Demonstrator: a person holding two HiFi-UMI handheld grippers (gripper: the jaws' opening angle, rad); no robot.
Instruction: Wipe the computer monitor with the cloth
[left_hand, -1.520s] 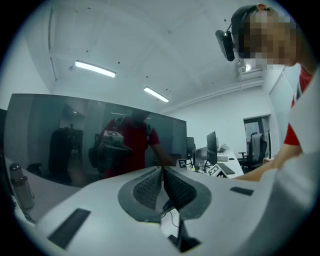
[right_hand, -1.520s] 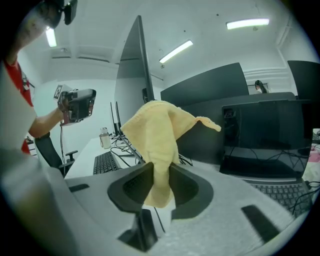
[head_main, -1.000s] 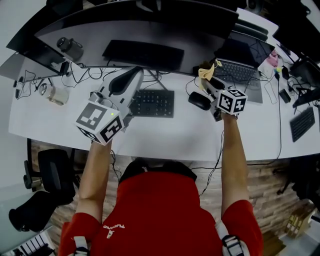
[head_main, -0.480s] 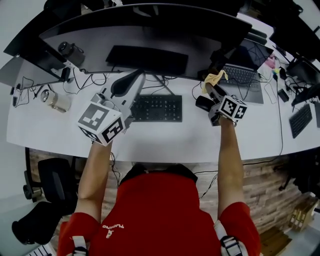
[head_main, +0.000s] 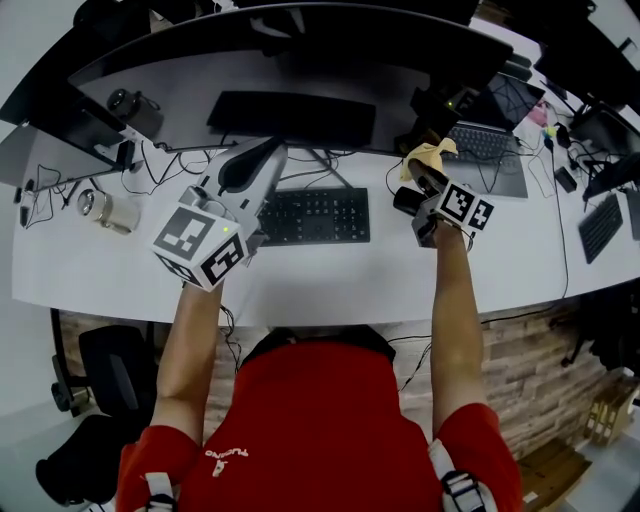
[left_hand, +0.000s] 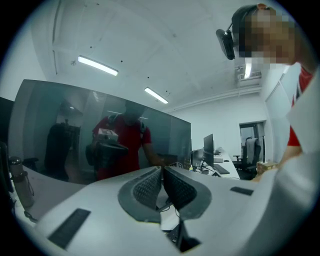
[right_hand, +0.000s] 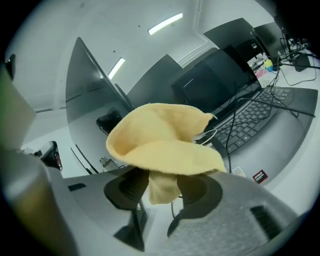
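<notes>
Yellow cloth (right_hand: 161, 144) lies draped over the tips of the right gripper (right_hand: 162, 187), with one fold hanging down between the jaws. They have just been opening and now stand apart, loose around the fold. In the head view the cloth sits at upper right, close before the right end of the wide dark monitor (head_main: 330, 30). At centre left, above the white desk (head_main: 330, 285), the left gripper (head_main: 262, 152) is clenched on nothing — jaws pressed together.

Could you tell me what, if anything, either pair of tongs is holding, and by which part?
The left tongs are shut on nothing. The right tongs have just been opening; the yellow cloth hangs by a bunched fold between them, apparently loose.
</notes>
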